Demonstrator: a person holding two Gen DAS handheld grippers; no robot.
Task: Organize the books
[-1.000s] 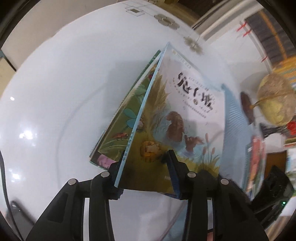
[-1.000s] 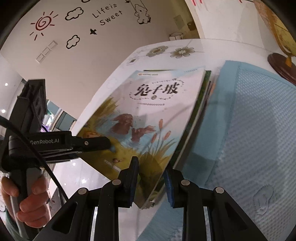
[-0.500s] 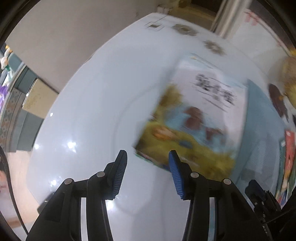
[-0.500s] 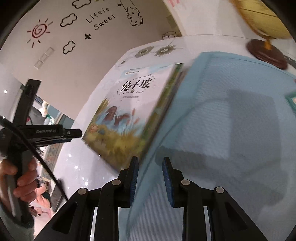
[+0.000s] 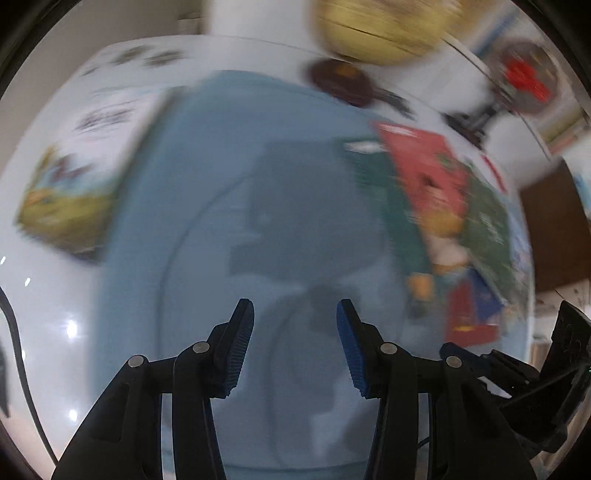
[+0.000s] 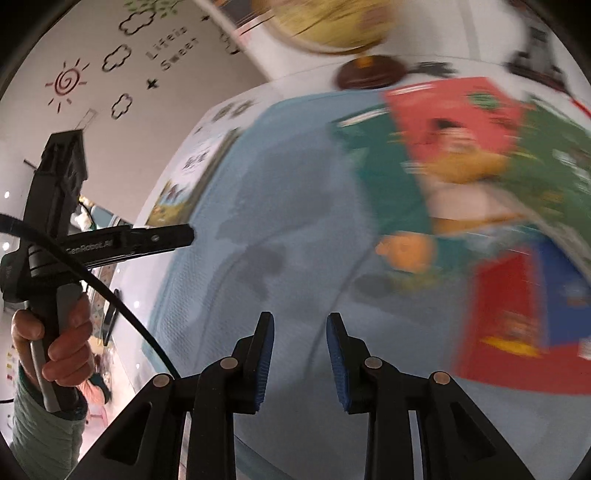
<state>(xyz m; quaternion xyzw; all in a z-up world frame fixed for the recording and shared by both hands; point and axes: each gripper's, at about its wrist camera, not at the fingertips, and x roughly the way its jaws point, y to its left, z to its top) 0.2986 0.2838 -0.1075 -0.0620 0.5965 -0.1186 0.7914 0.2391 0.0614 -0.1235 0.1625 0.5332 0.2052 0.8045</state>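
Observation:
Motion blurs both views. A stack of picture books with a rabbit cover on top lies on the white table, left of the blue mat. Loose books overlap on the mat's right side: a red one, a green one and a red-and-blue one. My left gripper hangs open over the bare mat, nothing between its pads. My right gripper is also above the mat, its jaws opening on nothing, with the red book ahead to the right. The stack is far left.
A globe on a dark wooden base stands at the table's back, with a fan beside it. In the right wrist view a hand holds the left gripper's handle; a black cable runs from it.
Both grippers let go of the rabbit-cover stack, which now lies at the left. Both swung right across the blue mat, bringing the loose books into view.

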